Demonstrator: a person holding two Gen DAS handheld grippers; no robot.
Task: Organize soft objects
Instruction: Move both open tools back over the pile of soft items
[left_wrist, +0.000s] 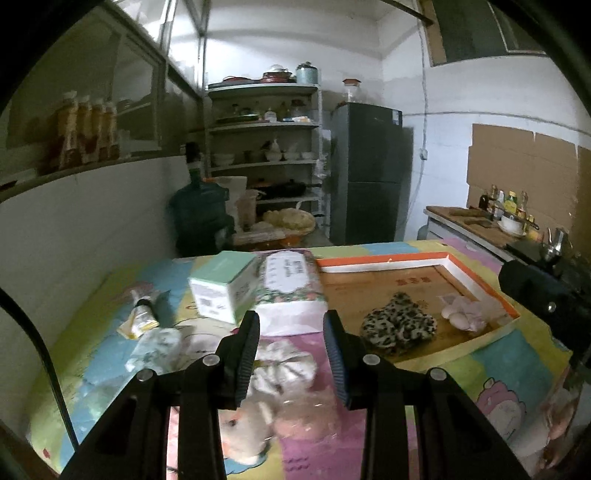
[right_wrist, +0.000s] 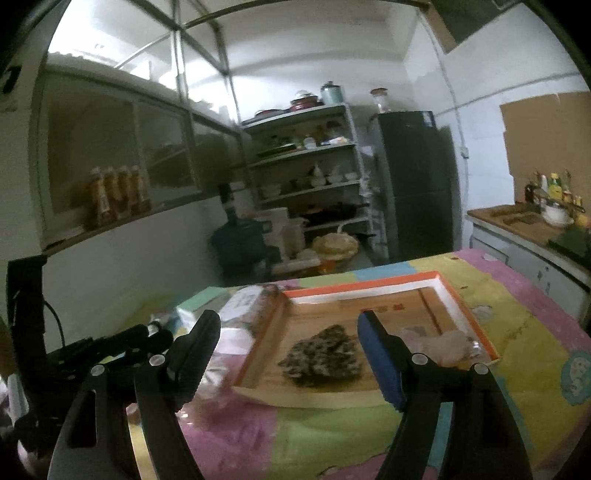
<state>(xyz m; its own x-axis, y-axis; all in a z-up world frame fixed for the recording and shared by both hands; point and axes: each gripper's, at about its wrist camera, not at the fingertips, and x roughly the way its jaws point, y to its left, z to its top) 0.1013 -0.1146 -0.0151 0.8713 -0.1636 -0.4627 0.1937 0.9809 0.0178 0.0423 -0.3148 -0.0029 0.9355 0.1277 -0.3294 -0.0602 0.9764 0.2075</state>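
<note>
Your left hand-held gripper (left_wrist: 291, 350) hangs over the near part of the desk (left_wrist: 517, 369) with its jaws spread apart and nothing between them. Right below and just beyond its fingers (left_wrist: 245, 354) lie a pale plush toy (left_wrist: 243, 424), a crinkly clear packet (left_wrist: 306, 417) touching it on the right, and a white scrunchie (left_wrist: 284, 363) just past both. To the left of these sits a pale patterned pouch (left_wrist: 155, 349), and farther left a small yellow tube (left_wrist: 142, 317) lies on the colourful cartoon cloth (left_wrist: 498, 402) that covers the desk.

Your right hand-held gripper (right_wrist: 288, 354) also stands open and empty, held above the near edge of the shallow tray (right_wrist: 458, 306) with the orange and white rim. Inside that tray, near its middle, rests the leopard-print scrunchie (left_wrist: 399, 326), and to its right, close to the tray's right wall, a pale pink soft item (left_wrist: 463, 312); the two lie apart.

Left of the tray, a floral tissue pack (left_wrist: 288, 284) sits right beside its left rim, with a mint-green box (left_wrist: 225, 288) touching the pack's left side.

Beyond the desk you see a large water jug (left_wrist: 199, 218) on the floor, white shelves (left_wrist: 266, 125) stacked with dishes, and a dark fridge (left_wrist: 369, 173) to the right. At the far right, a wooden counter (left_wrist: 476, 221) carries bottles and a bowl.
</note>
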